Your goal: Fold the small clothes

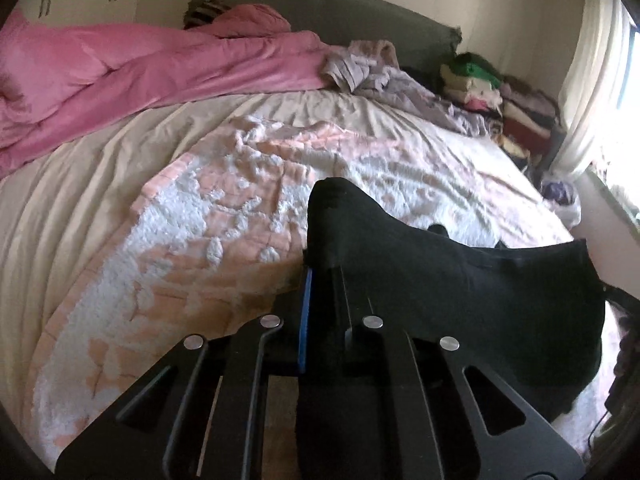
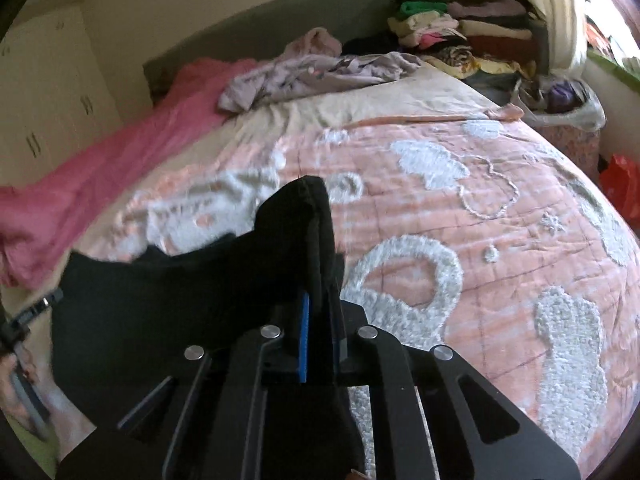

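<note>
A small black garment [image 1: 460, 292] hangs stretched between both grippers above a pink and white tufted blanket [image 1: 224, 216] on the bed. My left gripper [image 1: 320, 272] is shut on the garment's left corner, which covers the fingertips. My right gripper [image 2: 320, 292] is shut on the other corner of the black garment [image 2: 168, 312], which drapes away to the left in the right wrist view. The cloth sags between the two grips and is held off the blanket [image 2: 460, 240].
A pink duvet [image 1: 120, 76] lies bunched along the far left of the bed. A crumpled lilac garment [image 2: 312, 72] lies near the headboard. Stacks of folded clothes [image 2: 460, 28] stand at the far right by the curtain. A red bag [image 2: 620, 188] sits beside the bed.
</note>
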